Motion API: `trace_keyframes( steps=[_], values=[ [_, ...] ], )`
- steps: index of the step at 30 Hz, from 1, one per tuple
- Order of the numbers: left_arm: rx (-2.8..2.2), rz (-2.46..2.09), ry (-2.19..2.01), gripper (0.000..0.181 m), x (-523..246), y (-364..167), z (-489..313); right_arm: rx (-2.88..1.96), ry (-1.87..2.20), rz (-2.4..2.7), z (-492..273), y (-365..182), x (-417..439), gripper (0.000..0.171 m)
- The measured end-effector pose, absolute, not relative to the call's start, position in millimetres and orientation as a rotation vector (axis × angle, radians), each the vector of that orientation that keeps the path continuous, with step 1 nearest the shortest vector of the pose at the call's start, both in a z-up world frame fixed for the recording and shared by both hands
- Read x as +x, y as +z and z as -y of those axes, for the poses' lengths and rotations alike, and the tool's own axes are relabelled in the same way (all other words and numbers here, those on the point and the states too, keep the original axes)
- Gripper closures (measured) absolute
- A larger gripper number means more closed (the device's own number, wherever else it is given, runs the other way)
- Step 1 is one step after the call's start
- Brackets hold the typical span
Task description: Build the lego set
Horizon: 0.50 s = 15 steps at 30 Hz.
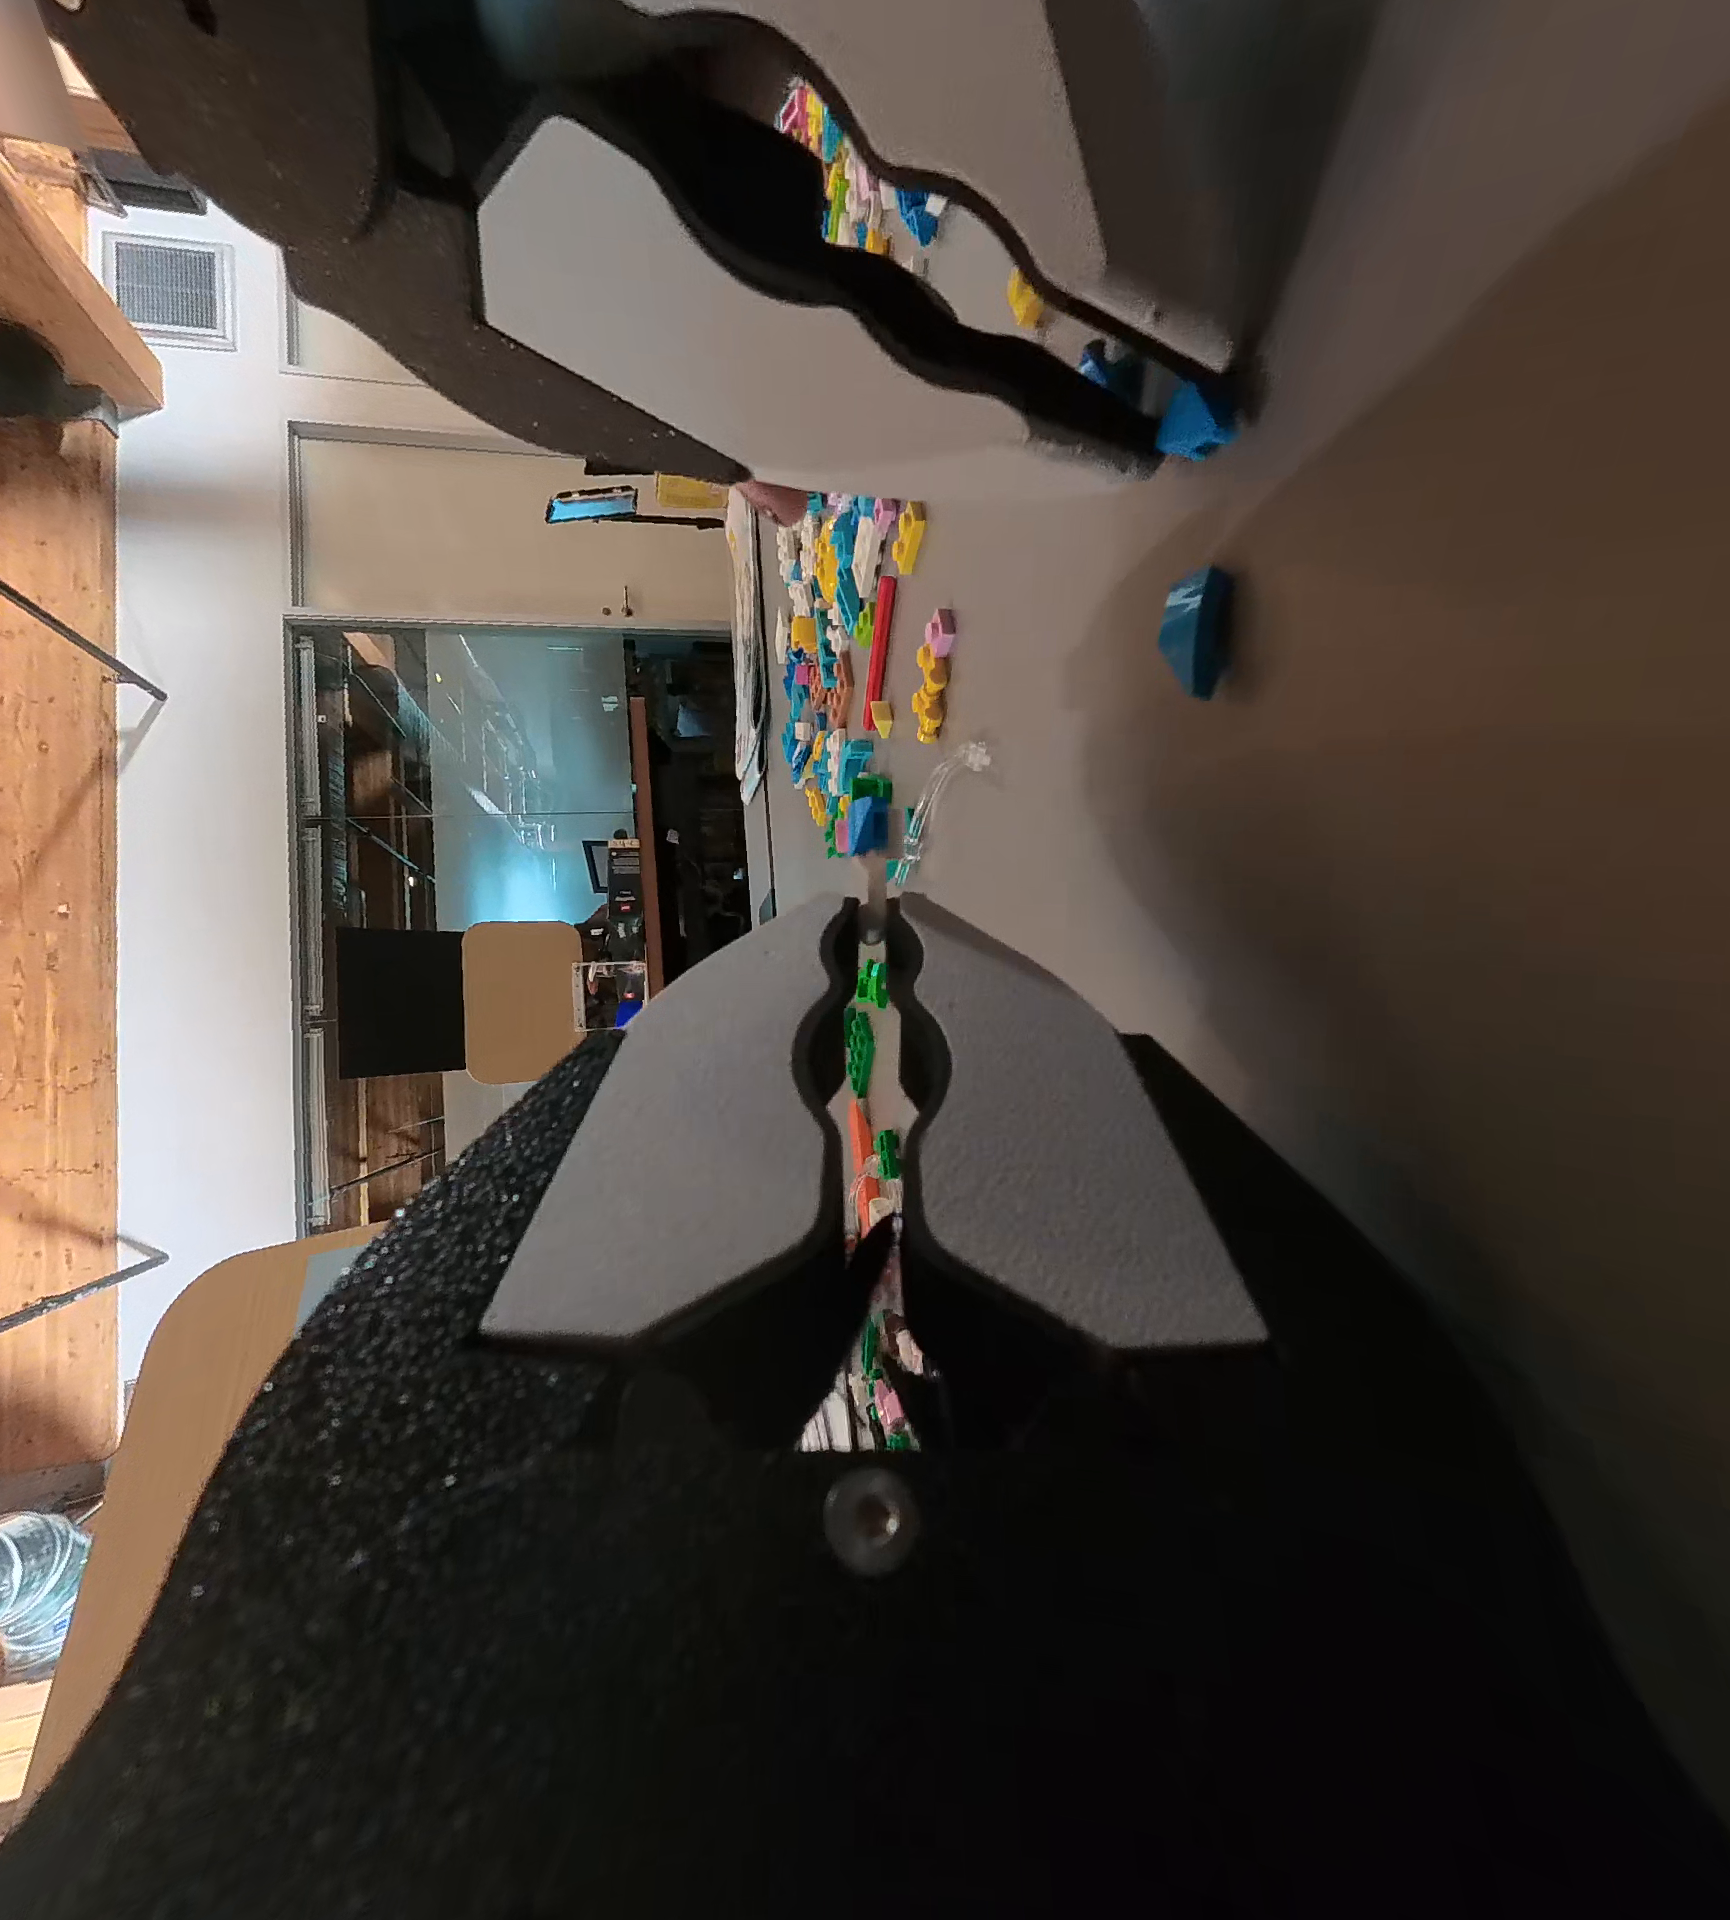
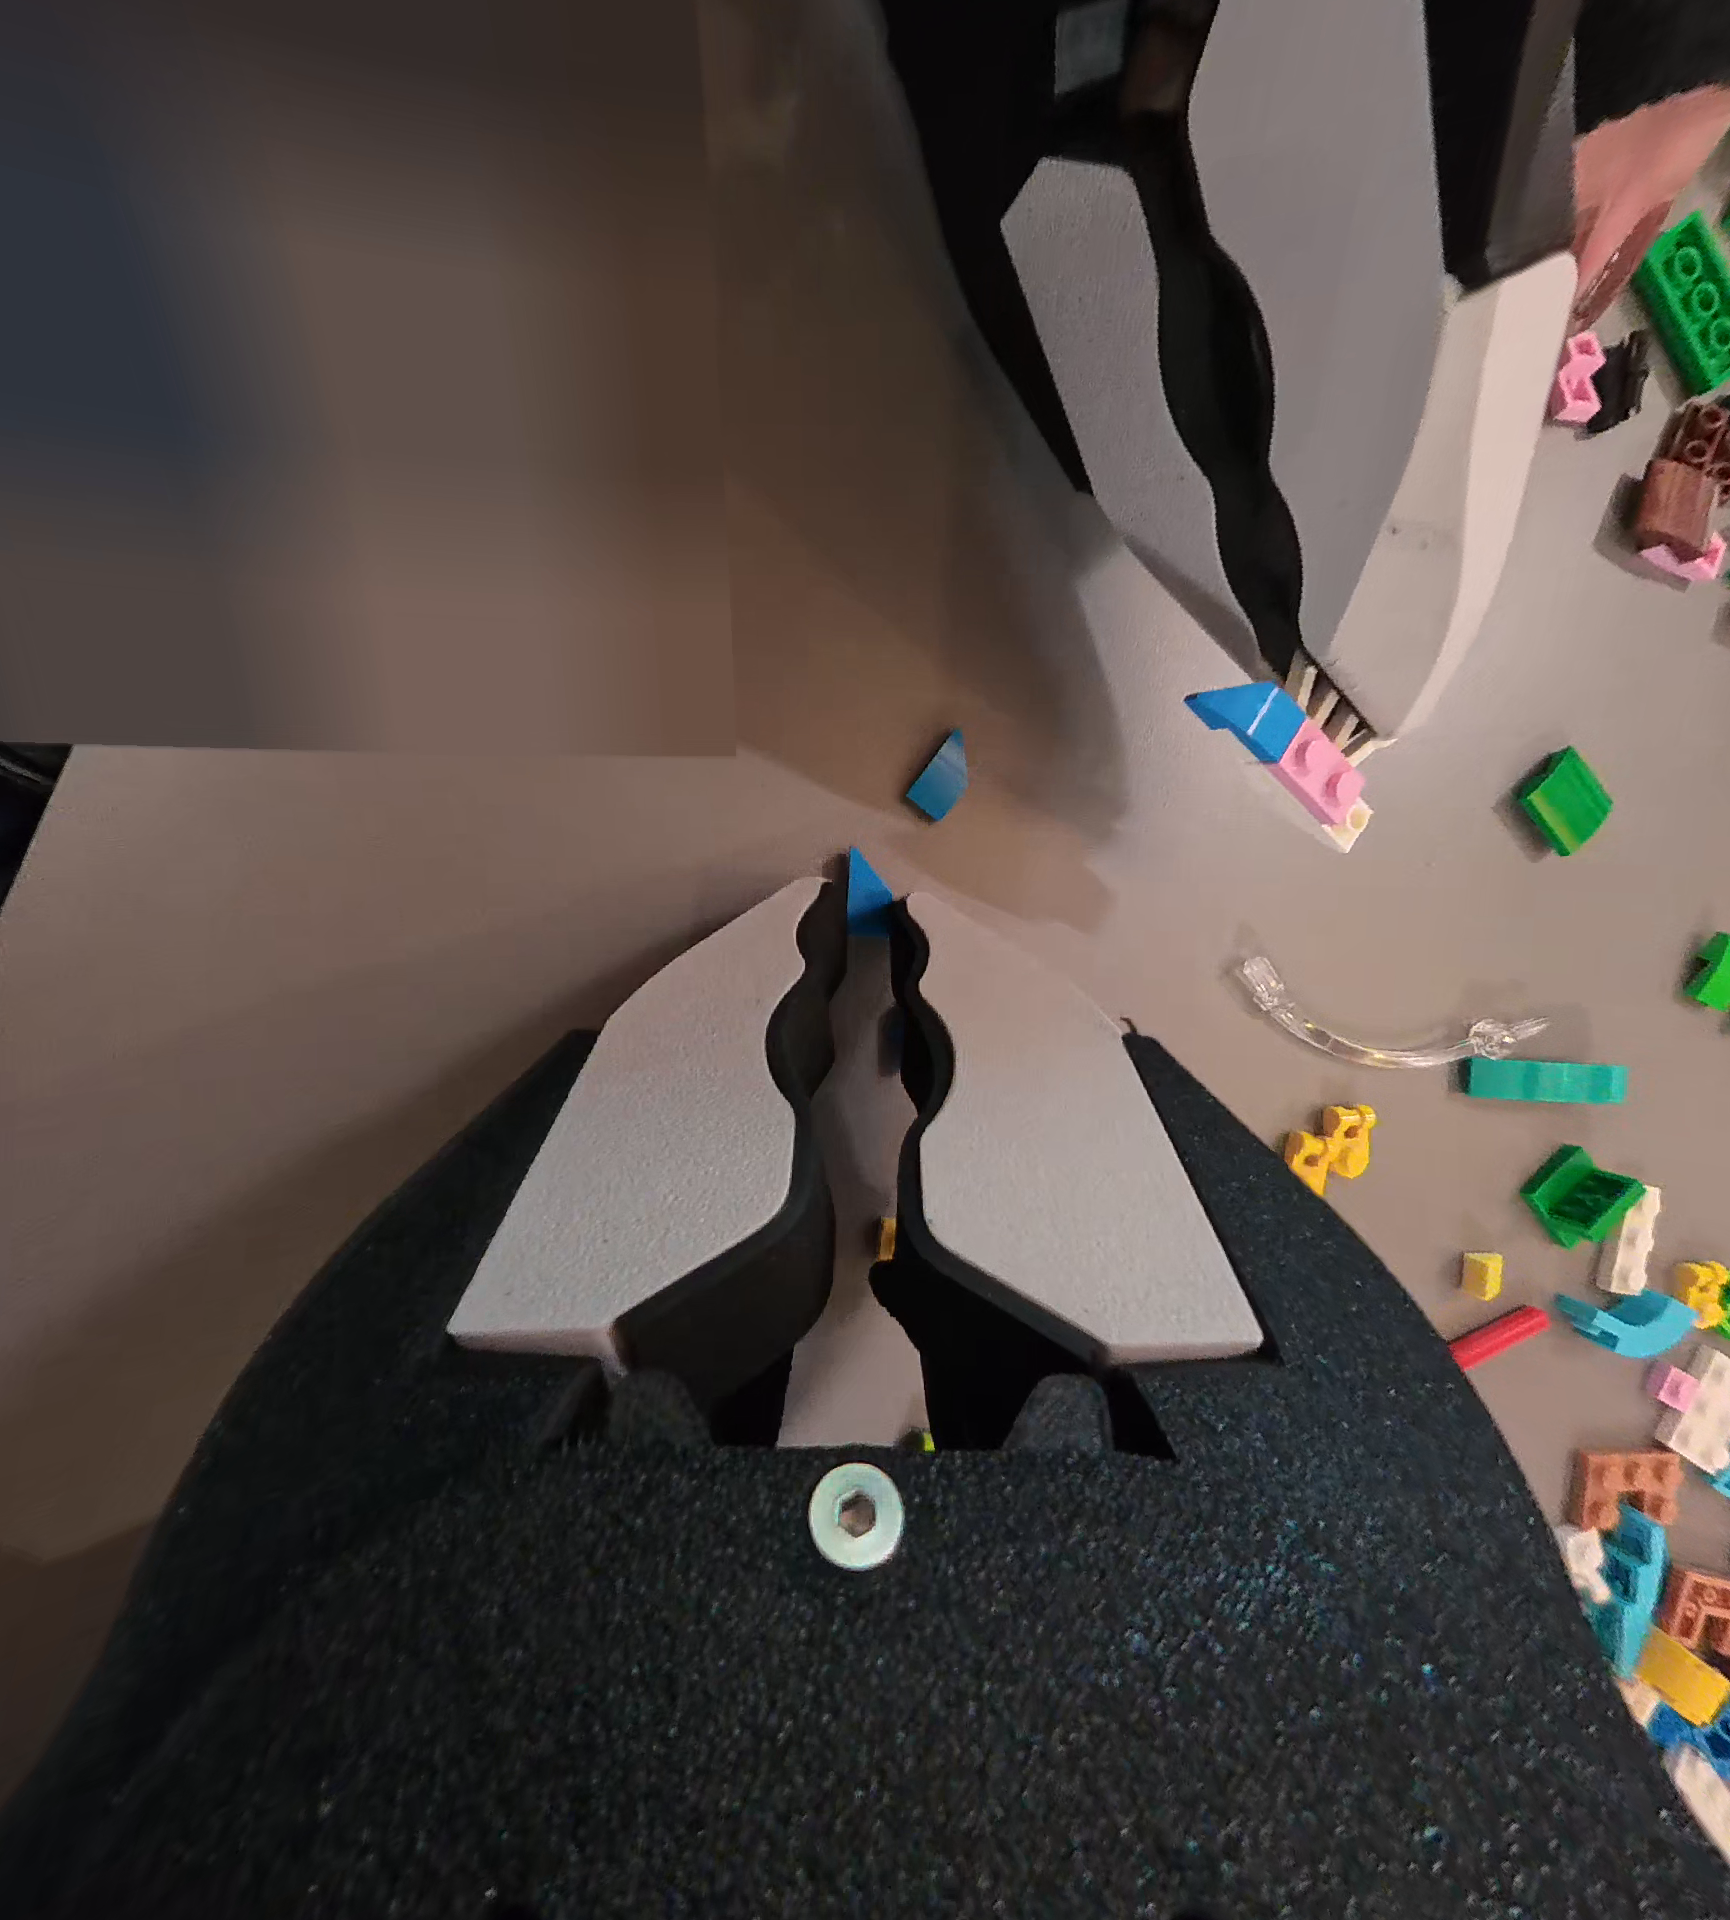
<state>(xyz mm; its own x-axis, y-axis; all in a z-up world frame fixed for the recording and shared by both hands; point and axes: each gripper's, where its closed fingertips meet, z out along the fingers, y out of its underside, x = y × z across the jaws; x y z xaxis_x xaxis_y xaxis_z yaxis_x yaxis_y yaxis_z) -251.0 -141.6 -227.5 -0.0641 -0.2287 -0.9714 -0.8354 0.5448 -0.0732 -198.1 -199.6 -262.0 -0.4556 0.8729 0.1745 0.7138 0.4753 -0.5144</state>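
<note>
My right gripper point(image 2: 866, 899) is shut on a small blue wedge brick point(image 2: 866, 883) just above the grey table point(image 2: 321, 935). It also shows in the left wrist view point(image 1: 1185, 421), holding the blue brick point(image 1: 1196, 416). My left gripper point(image 2: 1310, 681) is shut on the tan end of a small assembly point(image 2: 1302, 764) of a blue wedge, a pink plate and a white plate. In the left wrist view that gripper point(image 1: 873, 912) pinches a thin pale sliver. A second blue wedge point(image 2: 939, 779) lies loose on the table between the grippers, also visible in the left wrist view point(image 1: 1199, 629).
Many loose coloured bricks point(image 2: 1713, 1455) lie scattered along the right of the table. Among them are a clear curved piece point(image 2: 1380, 1039), a teal bar point(image 2: 1541, 1081), a red bar point(image 2: 1495, 1335) and green bricks point(image 2: 1562, 800). A person's hand point(image 2: 1650, 166) shows at the top right.
</note>
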Motion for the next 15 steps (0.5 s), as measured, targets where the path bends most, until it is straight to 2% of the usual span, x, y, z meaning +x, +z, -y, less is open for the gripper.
trace_keyframes(
  steps=[1,5,15],
  values=[
    [-0.927,-1.598,0.638,0.177,-251.1,-227.9,141.5,-1.328,0.522,2.31,199.8,-261.7,-198.3,0.164],
    [-0.928,-1.6,0.637,0.177,-250.8,-228.2,141.4,-1.34,0.53,2.301,199.6,-260.9,-197.6,0.158],
    [-0.931,-1.606,0.636,0.177,-250.4,-229.3,141.2,-1.361,0.593,2.309,202.3,-262.5,-193.5,0.157]
  ],
)
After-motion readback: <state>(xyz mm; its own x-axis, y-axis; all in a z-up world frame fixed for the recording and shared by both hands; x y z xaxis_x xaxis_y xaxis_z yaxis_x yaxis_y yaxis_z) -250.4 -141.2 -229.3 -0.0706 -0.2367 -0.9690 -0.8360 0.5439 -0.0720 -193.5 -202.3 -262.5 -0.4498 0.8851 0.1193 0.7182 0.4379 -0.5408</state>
